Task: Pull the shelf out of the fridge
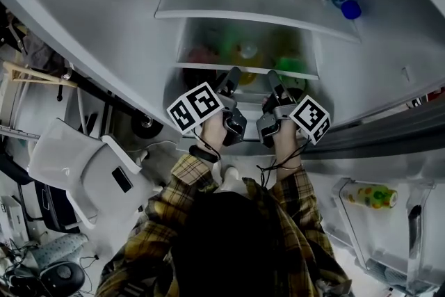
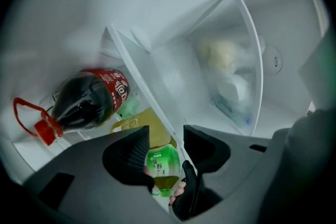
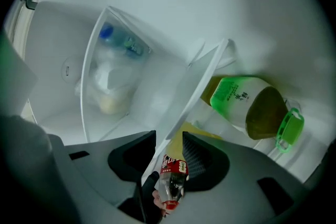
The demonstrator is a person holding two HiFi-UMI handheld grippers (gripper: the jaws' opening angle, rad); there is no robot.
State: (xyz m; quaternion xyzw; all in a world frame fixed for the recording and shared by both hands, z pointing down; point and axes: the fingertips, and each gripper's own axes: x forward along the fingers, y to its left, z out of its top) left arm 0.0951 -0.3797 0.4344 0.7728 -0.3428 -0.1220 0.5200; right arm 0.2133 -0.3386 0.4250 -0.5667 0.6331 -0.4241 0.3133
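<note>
Although the clear glass shelf with a white rim (image 2: 156, 113) sits inside the white fridge (image 1: 83, 3), the left gripper (image 2: 167, 139) and right gripper (image 3: 169, 144) straddle its front edge with jaws spread, leaving clamp and pull undone.

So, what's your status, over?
Both open: left gripper, right gripper, astride shelf edge. Shelf not yet out. Beneath, bottles; nothing seen blocking.

Chinese characters, too blurred to read, on the green bottle (image 2: 159, 164).
</note>
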